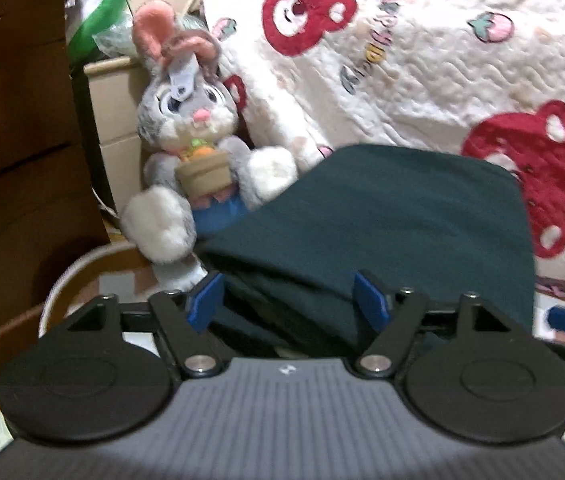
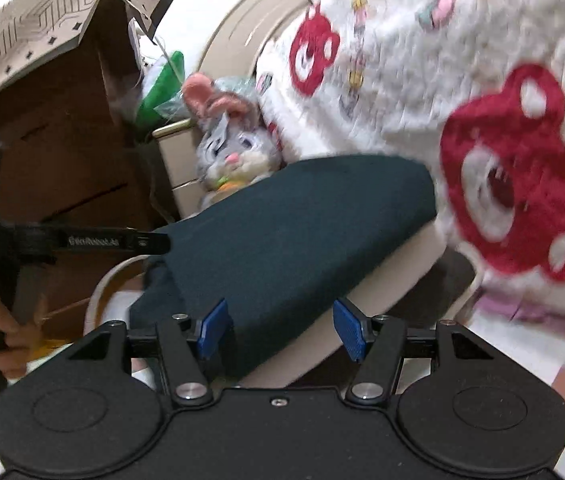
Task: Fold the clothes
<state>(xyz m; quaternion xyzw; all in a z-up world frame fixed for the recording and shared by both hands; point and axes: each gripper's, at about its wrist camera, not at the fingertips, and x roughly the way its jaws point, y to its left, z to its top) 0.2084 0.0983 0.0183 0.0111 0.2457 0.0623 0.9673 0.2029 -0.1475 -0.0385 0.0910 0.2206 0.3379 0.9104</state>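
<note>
Left tongs [image 1: 288, 300] have jaws apart, blue pads [image 1: 202, 300] straddling the near folds of the dark green garment [image 1: 382, 216], no clamp visible. Right tongs [image 2: 280, 330] also spread, pads either side of the garment's near edge [image 2: 282, 240], not pinching it. Garment lies folded on a white desk [image 2: 382, 292], left side bunched and hanging over the edge. Plush rabbit [image 1: 198, 128] sits just behind its far left corner, holding a small pot. White quilt with red bears [image 1: 422, 60] drapes behind and to the right. Brown cardboard box [image 2: 54, 140] on the left. Both views motion-blurred.
</note>
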